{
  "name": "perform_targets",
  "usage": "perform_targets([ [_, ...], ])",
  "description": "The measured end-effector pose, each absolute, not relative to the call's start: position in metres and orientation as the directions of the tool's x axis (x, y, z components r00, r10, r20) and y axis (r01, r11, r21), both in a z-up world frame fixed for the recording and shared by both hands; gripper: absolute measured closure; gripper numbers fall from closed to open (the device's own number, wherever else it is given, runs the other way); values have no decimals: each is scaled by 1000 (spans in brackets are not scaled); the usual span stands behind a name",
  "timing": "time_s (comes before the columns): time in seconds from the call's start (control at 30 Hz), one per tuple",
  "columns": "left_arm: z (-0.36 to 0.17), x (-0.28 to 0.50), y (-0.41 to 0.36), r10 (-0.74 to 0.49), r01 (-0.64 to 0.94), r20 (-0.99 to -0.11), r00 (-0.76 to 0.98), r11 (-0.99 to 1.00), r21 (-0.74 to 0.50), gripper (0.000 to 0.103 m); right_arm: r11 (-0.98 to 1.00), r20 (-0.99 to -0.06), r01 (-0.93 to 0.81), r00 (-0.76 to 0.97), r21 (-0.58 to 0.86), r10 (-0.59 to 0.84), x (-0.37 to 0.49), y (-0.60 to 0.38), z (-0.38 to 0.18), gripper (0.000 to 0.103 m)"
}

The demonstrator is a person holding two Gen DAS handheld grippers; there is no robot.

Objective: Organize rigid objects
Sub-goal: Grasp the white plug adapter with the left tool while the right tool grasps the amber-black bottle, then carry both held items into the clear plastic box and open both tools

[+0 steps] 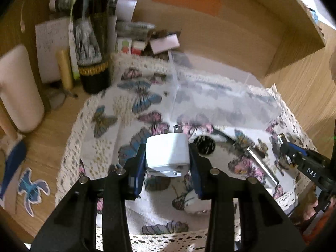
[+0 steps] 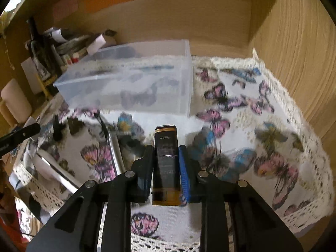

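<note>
My left gripper (image 1: pixel 168 157) is shut on a white plug adapter (image 1: pixel 167 154), held above the butterfly cloth (image 1: pixel 117 147). My right gripper (image 2: pixel 166 159) is shut on a dark brown bottle with a gold cap (image 2: pixel 166 163); it also shows at the right of the left wrist view (image 1: pixel 294 153). A clear plastic bin (image 1: pixel 220 103) stands on the cloth beyond both grippers, also in the right wrist view (image 2: pixel 134 84). A silver pen (image 1: pixel 262 163) and a black round cap (image 1: pixel 204 145) lie on the cloth between the grippers.
A dark wine bottle (image 1: pixel 92 42), a pale cylinder (image 1: pixel 19 88), papers and small boxes (image 1: pixel 163 42) crowd the back left corner. Wooden walls (image 2: pixel 294 52) close the back and right. A white object (image 2: pixel 54 168) lies at the cloth's left edge.
</note>
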State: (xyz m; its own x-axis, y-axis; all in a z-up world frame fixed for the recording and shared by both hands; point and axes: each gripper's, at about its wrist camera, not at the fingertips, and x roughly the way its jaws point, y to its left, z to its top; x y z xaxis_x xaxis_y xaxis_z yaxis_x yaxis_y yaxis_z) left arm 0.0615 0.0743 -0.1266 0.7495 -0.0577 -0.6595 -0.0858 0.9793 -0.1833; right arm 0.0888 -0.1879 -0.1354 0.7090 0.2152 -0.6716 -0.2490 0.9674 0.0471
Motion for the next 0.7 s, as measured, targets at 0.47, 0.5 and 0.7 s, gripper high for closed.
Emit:
perform_targets([
  [0.47,-65,75,58,-42,-49,-521,853,986,-159,65,950,-486,-311,830,2,273,106,-167,-66,82],
  [0.5,-61,77,57,-42,-46,-515,856,987,-157,65,950,-477,-313,835,2,276,109,-166,-62,82],
  [0.7,-48,98,52,-49,-33,-503,863,988,-152,65,944,-447,-331,843,7,299,126,-161,-46,82],
])
